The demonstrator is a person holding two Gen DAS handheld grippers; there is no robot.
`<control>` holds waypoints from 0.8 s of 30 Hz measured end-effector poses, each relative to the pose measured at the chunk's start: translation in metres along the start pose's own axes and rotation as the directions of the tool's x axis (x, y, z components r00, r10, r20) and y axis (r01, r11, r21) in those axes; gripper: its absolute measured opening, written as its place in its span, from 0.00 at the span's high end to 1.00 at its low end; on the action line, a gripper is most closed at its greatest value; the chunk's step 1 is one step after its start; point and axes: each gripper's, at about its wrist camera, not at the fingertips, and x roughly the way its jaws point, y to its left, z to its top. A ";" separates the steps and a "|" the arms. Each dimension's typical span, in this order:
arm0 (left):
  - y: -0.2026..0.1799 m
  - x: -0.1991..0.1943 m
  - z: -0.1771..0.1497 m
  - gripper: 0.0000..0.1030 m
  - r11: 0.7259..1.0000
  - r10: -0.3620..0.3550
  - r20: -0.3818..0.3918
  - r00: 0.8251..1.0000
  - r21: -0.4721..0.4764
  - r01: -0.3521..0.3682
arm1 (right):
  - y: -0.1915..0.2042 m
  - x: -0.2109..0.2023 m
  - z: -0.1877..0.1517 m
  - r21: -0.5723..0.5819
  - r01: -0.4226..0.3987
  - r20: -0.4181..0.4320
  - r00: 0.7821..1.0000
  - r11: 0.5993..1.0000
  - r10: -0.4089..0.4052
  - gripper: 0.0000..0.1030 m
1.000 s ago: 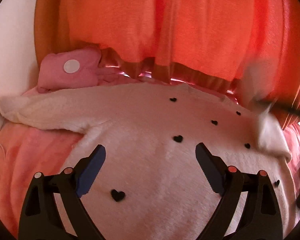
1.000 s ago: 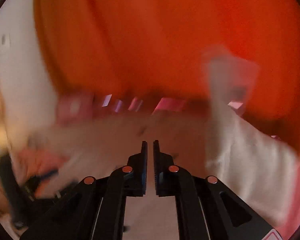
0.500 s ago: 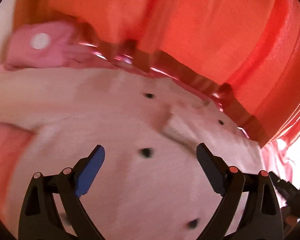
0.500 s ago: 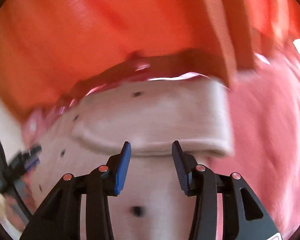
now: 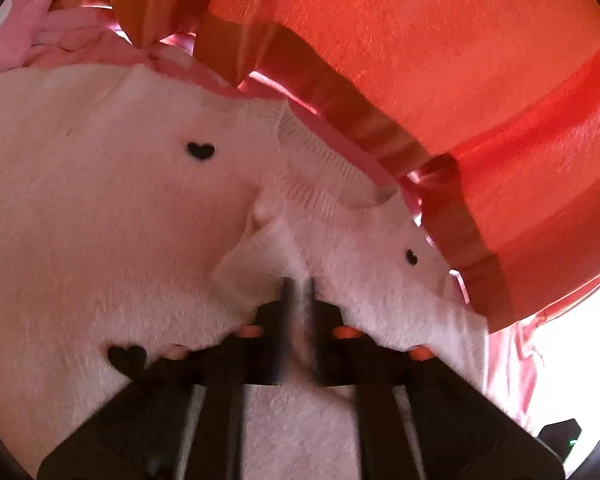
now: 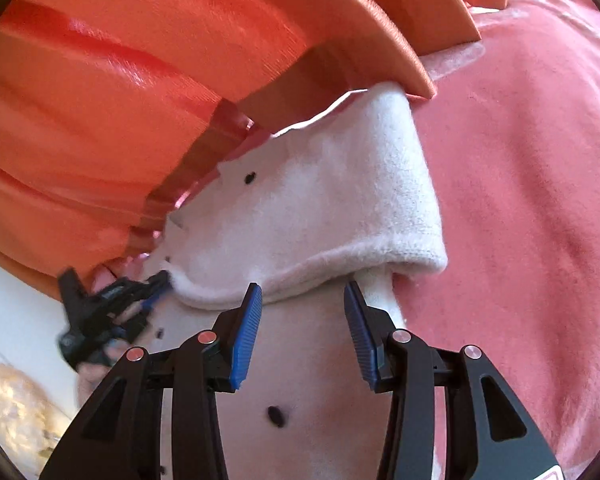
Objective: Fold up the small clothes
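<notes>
A small white fuzzy sweater with black hearts lies on a pink blanket. In the left wrist view my left gripper is shut on a fold of the sweater near its ribbed neckline. In the right wrist view the sweater has a sleeve folded over its body. My right gripper is open, its blue pads either side of the folded edge, holding nothing. The left gripper also shows in the right wrist view, at the far left edge of the sweater.
An orange curtain hangs close behind the sweater. A pink garment with a white dot lies at the back left. The pink blanket spreads to the right. A pale wall shows at the left in the right wrist view.
My left gripper moved forward and closed on a fold of the sweater. My right gripper let go of the sleeve, now folded over the body, and stands open.
</notes>
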 end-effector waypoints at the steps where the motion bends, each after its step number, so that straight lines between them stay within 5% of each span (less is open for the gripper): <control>1: 0.003 -0.004 0.002 0.99 1.000 0.001 0.016 1.000 -0.009 -0.001 | 0.000 0.001 0.001 -0.009 0.016 0.005 1.000 1.000 -0.016 0.58; 5: 0.017 -0.038 0.010 0.99 0.999 0.035 0.099 0.995 0.014 -0.037 | -0.008 0.000 0.001 0.040 -0.025 0.010 1.000 0.999 0.025 0.58; 8: 0.030 -0.042 0.004 0.96 0.999 0.045 0.068 0.997 0.009 -0.046 | -0.007 0.001 0.000 0.036 -0.028 0.011 1.000 0.999 0.027 0.58; 10: 0.035 -0.029 -0.005 0.84 0.999 0.032 0.000 0.999 -0.008 -0.032 | -0.006 0.001 0.000 0.031 -0.027 0.014 1.000 0.999 0.026 0.58; 12: 0.036 -0.018 -0.013 0.59 0.999 0.019 -0.027 0.999 -0.049 -0.021 | -0.004 0.002 -0.001 0.032 -0.027 0.016 1.000 0.999 0.026 0.58; 17: 0.018 0.005 -0.024 0.32 0.994 -0.032 -0.012 0.999 -0.106 0.031 | -0.005 0.004 -0.001 0.028 -0.013 0.020 1.000 1.000 0.013 0.58; 19: 0.012 0.012 -0.021 0.37 0.994 -0.036 -0.017 0.999 -0.106 0.034 | -0.006 0.005 0.000 0.037 -0.013 0.018 1.000 0.999 0.013 0.57; 20: 0.010 0.015 -0.019 0.61 0.993 -0.046 -0.020 0.999 -0.108 0.043 | -0.007 0.006 0.000 0.041 -0.014 0.018 1.000 0.999 0.013 0.57; 21: 0.009 0.018 -0.016 0.95 0.991 -0.081 -0.031 0.996 -0.112 0.077 | -0.008 0.006 0.001 0.044 -0.015 0.020 1.000 0.999 0.014 0.57; 24: 0.008 0.004 -0.005 0.93 0.984 -0.141 0.011 0.990 -0.110 0.142 | -0.008 0.007 0.002 0.041 -0.016 0.020 1.000 0.999 0.015 0.57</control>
